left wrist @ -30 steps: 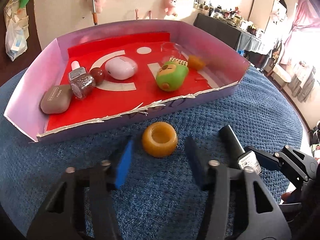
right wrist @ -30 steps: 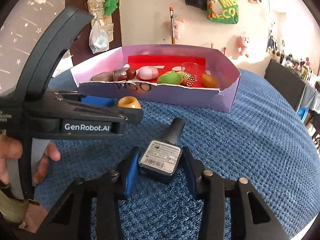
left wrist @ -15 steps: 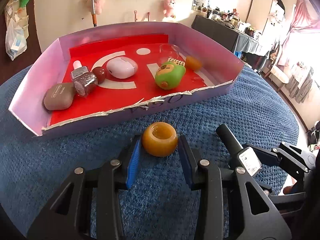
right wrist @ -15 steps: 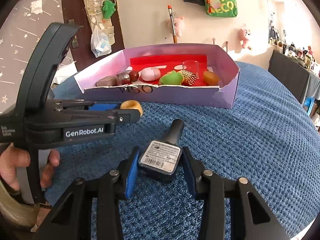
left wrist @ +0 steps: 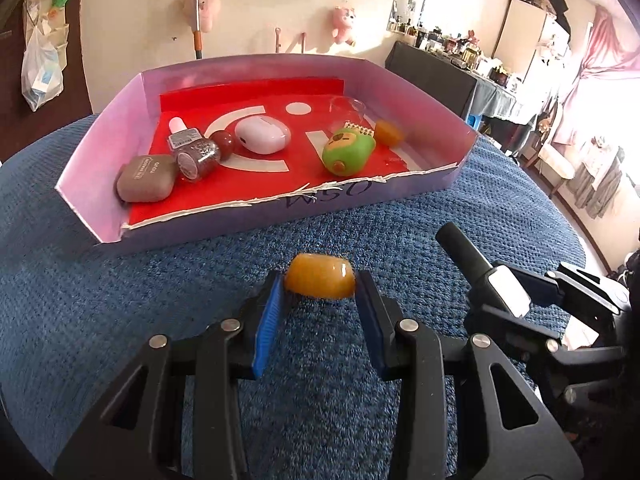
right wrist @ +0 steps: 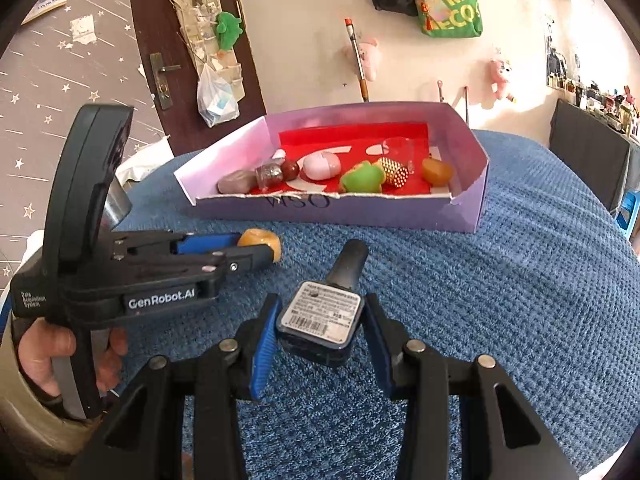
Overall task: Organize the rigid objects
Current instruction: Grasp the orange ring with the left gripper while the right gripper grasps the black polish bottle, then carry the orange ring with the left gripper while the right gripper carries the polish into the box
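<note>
Blue knitted cloth under my tools

My work surface is a blue textured cover [left wrist: 120, 304], spread over a rounded top. Directly on it sits the purple cardboard tray [left wrist: 360, 194] with its torn front edge, toward the far side; the weave shows bare to the tray's right and in front.

Left gripper [left wrist: 320, 300], open a second ago, has closed on the amber ring [left wrist: 320, 281] and tipped it up off the blue cloth [left wrist: 120, 300].
</note>
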Motion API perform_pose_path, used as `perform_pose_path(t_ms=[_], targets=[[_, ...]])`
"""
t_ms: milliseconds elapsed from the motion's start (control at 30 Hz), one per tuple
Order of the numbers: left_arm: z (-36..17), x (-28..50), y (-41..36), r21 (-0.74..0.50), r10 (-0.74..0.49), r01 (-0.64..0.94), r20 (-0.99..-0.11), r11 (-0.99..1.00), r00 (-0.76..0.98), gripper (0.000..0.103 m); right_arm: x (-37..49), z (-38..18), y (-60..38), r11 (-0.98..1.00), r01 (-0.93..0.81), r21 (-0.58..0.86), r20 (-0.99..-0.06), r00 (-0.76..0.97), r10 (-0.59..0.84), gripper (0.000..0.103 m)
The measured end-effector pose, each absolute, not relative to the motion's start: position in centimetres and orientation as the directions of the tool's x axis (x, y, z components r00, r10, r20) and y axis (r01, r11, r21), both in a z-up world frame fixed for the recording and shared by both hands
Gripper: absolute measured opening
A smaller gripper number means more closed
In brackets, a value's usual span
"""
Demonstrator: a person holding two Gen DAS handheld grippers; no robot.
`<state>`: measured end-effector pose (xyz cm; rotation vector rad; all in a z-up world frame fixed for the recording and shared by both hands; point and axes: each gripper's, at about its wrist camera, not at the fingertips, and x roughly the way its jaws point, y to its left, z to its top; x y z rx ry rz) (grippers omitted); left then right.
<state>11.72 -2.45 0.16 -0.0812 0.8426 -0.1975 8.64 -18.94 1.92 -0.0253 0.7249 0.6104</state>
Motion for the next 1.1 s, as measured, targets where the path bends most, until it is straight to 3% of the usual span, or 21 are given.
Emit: perform_pose_path(t_ms=[367, 467, 533, 700, 833, 900, 1100], targets=[[0.1, 11.7, -1.9, -0.169, -0.222, 0.144, -0.731, 0.975, 0.645, 0.035, 8.8, 1.6, -18.5, 0.827, -0.537, 0.166, -0.651, 0.57, 0.502, 0.044], [-0.6, 12.7, -2.0, -0.195, -0.248, 0.153, -0.746, 0.969, 0.618, 0.039, 8.9, 1.0, -18.1, 0.842, -0.528, 0.115, -0.672, 0.583, 0.457, 0.044], [-1.2, 13.3, -2.3, -0.187, -0.238, 0.147, -0.757, 0.971, 0.608, 0.049, 9.1, 0.2, -17.9, 0.845, -0.526, 0.095, -0.69, 0.577, 0.437, 0.044], [-1.2, 14.3, -3.1, -0.148, -0.202, 0.139, -0.766, 0.979, 0.61, 0.049, 8.9, -0.7, -17.5, 0.848, -0.529, 0.047, -0.691, 0.596, 0.41, 0.045], [-1.3, 14.4, -3.4, -0.116, -0.182, 0.146, -0.765, 0.982, 0.618, 0.048, 8.7, -0.9, -16.9, 0.846, -0.533, 0.004, -0.683, 0.617, 0.392, 0.047], [-1.3, 14.3, -3.3, -0.126, -0.189, 0.144, -0.76, 0.981, 0.622, 0.034, 8.6, -1.0, -16.9, 0.847, -0.531, 0.0, -0.68, 0.621, 0.389, 0.044], [-1.0, 14.4, -2.1, -0.184, -0.225, 0.13, -0.743, 0.974, 0.63, 0.035, 8.7, -0.4, -17.2, 0.842, -0.539, 0.034, -0.675, 0.609, 0.417, 0.044]])
